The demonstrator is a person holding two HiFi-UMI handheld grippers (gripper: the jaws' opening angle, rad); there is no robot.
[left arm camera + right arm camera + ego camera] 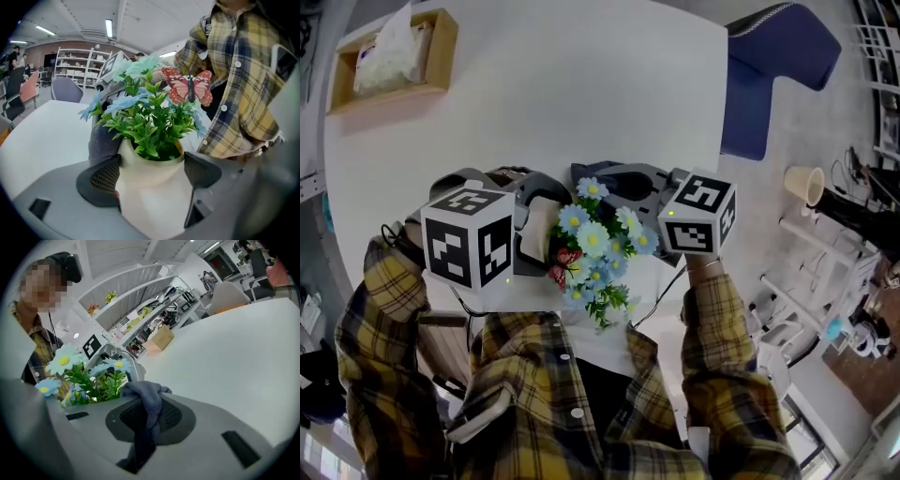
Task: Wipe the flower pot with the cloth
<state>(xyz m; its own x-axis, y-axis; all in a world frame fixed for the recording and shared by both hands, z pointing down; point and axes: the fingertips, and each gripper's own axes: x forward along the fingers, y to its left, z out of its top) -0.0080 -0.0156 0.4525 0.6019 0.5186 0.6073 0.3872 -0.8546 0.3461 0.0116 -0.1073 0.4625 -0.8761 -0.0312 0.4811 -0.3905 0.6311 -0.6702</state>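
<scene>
A cream flower pot (150,192) with green leaves, pale blue daisies (591,242) and a red butterfly (188,87) sits between the pads of my left gripper (150,176), which is shut on it. In the head view the flower pot (536,228) is held tilted close to the person's chest, its blooms pointing right. My right gripper (143,401) is shut on a grey-blue cloth (146,397). The cloth (101,140) lies against the pot's far side, just below the rim. The right gripper (591,180) reaches in from the right, beyond the flowers.
A white round table (581,94) spreads ahead. A wooden tissue box (392,56) stands at its far left. A blue chair (769,66) is beyond the table's right edge, and a paper cup (806,183) and white racks sit further right.
</scene>
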